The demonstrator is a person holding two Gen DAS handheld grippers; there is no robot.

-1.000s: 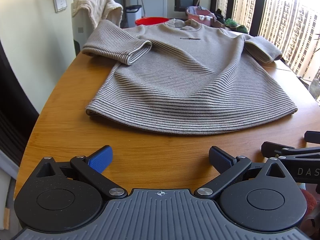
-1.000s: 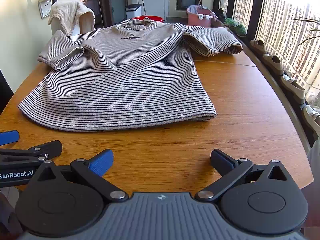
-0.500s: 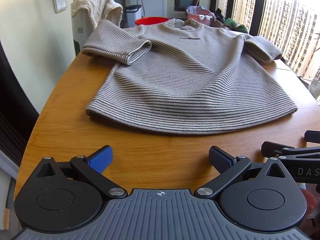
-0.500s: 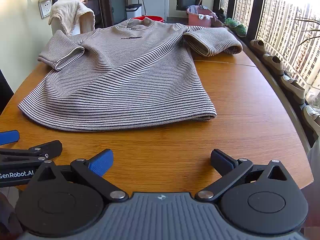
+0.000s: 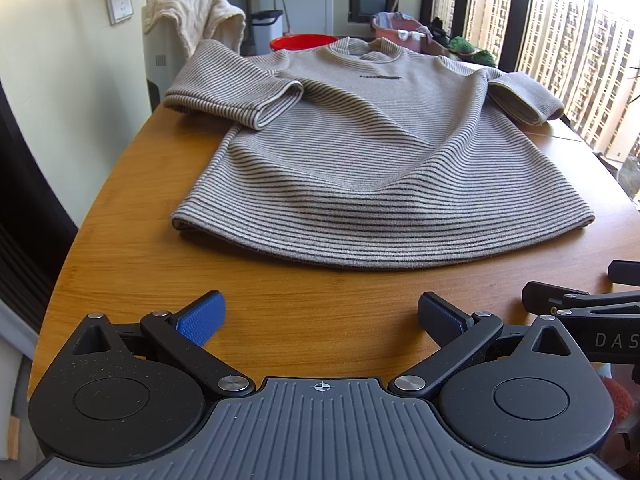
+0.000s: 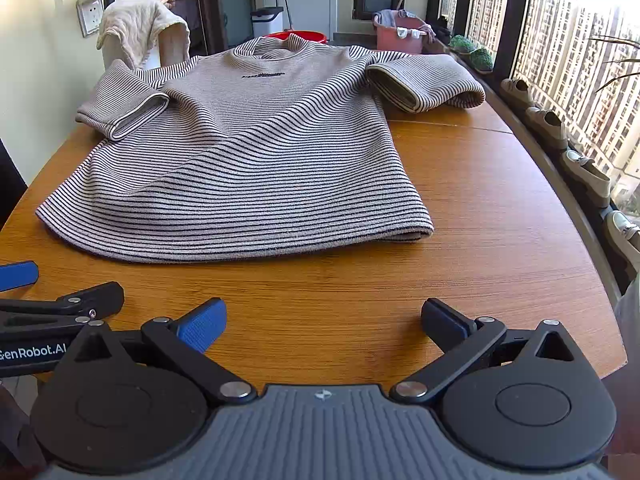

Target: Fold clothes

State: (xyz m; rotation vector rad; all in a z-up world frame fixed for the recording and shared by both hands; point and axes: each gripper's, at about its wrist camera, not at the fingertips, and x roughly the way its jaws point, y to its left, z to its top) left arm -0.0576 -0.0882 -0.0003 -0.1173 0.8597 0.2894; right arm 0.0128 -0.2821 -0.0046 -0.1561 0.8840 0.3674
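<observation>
Striped in beige and dark brown, the ribbed short-sleeved knit top (image 5: 360, 160) lies spread face-up on the oval wooden table (image 5: 132, 216), ahead of both grippers and apart from them. Nothing has changed over the last second: the top, the table and both tools sit exactly as they did in the earlier views, so folding has not yet begun and the pause reads as a starting pose before the first reach.

The left gripper (image 5: 320, 314) hovers over bare wood, its jaws spread wide with nothing between them; the top's hem (image 5: 360, 256) lies straight ahead beyond its fingertips. The right gripper (image 6: 323, 320) is likewise wide and empty, with the hem's right corner (image 6: 420, 232) ahead and slightly right of its jaws. Each tool shows at the edge of the other's view, so they sit side by side.

The top's long axis runs straight away from the jaws, hem nearest and collar (image 5: 368, 46) farthest, pointing toward the far table edge. Both sleeves (image 5: 236, 96) stick out sideways, the left one bunched and partly doubled onto itself. Judging from this, a sleeve or side edge probably needs taking first.

Beyond the collar sit a red plastic basin (image 5: 300, 42) and a cream towel (image 5: 192, 12) draped over a white unit.
</observation>
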